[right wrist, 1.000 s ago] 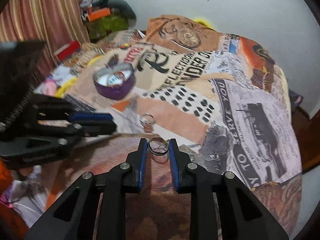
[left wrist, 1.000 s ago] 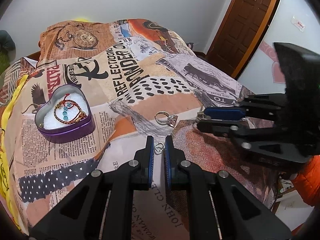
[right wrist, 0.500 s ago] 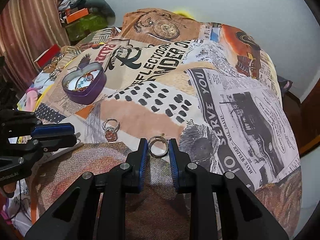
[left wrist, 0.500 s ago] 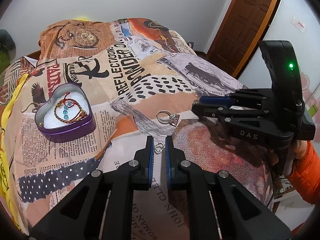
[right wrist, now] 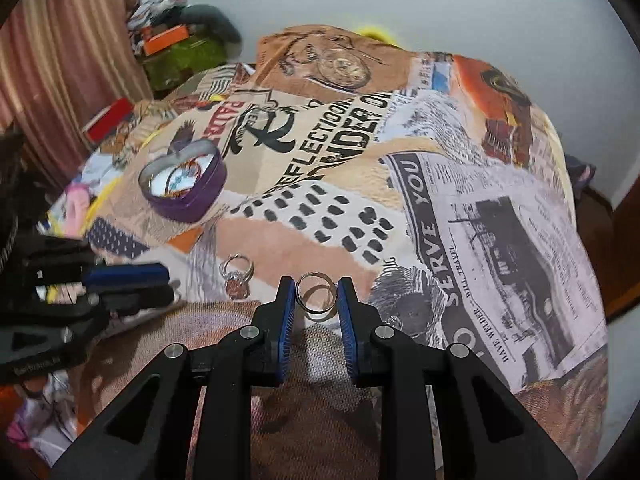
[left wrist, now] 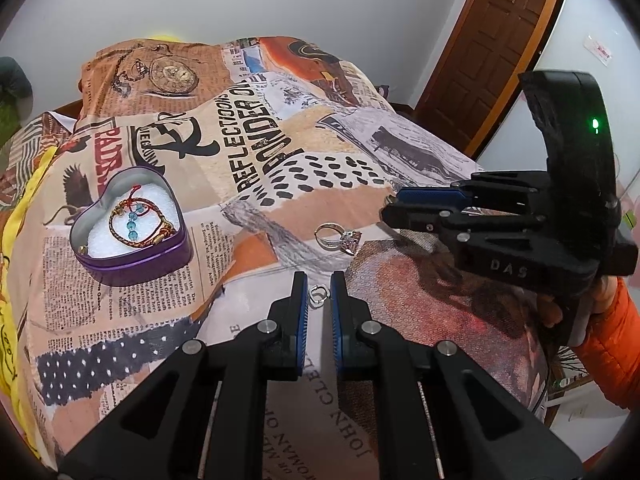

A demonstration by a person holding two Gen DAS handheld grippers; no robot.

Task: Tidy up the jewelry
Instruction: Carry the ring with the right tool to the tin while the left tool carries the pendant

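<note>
My left gripper is shut on a small silver ring, held low over the patterned bedspread. My right gripper is shut on a plain silver band ring, held above the cloth; it also shows in the left wrist view. A ring with a pink stone lies on the cloth between the grippers, also in the right wrist view. A purple heart-shaped tin at the left holds a red cord bracelet with blue beads on white foam.
The bedspread covers a bed that drops off at the front and right. A brown door stands behind on the right. Clutter and a striped curtain sit at the far left in the right wrist view.
My right gripper has lifted and carried the band ring forward and left, over the bed toward the stone ring. My left gripper has stayed put, holding the small ring.
</note>
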